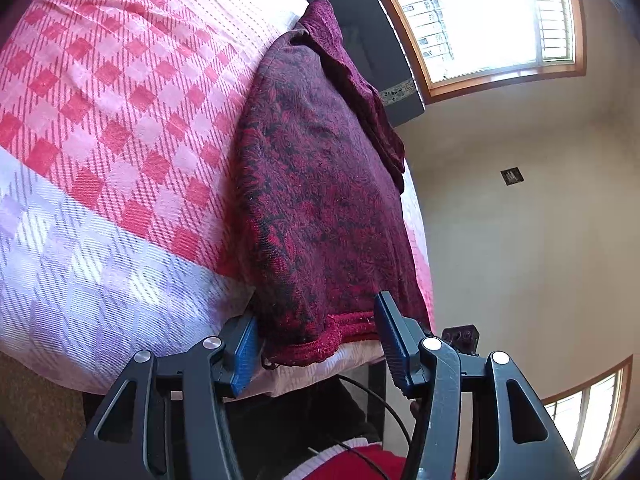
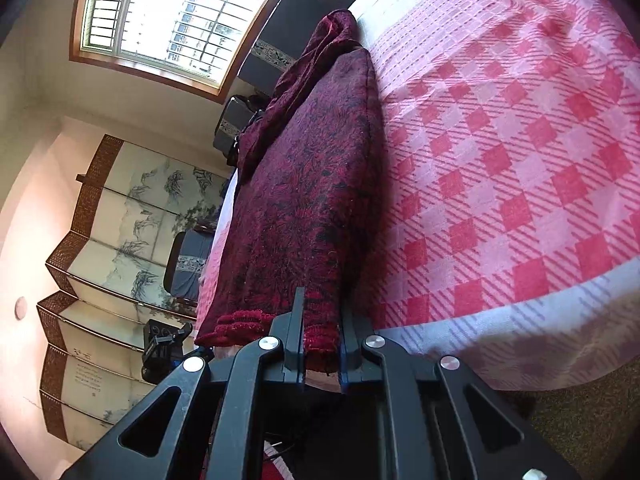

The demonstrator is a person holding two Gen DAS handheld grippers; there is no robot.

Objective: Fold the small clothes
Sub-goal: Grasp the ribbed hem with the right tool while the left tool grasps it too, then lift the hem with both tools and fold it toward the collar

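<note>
A dark red patterned garment (image 1: 320, 184) lies stretched along the edge of a bed with a pink checked cover (image 1: 120, 92). Its ribbed hem (image 1: 320, 344) sits between the blue pads (image 1: 244, 354) of my left gripper (image 1: 316, 332). The jaws stand wide on either side of the hem and no squeeze shows. In the right wrist view the same garment (image 2: 316, 184) runs away from me, and my right gripper (image 2: 322, 320) is shut on a corner of its hem (image 2: 320, 342). The far end of the garment is bunched near the dark headboard.
The pale striped edge of the bed cover (image 2: 500, 344) hangs over a brown carpet (image 2: 580, 420). Left of the bed stand a painted folding screen (image 2: 120, 240) and a dark padded seat (image 2: 188, 268). A bright barred window (image 1: 480, 16) lies beyond. A black cable (image 1: 380, 400) hangs below my left gripper.
</note>
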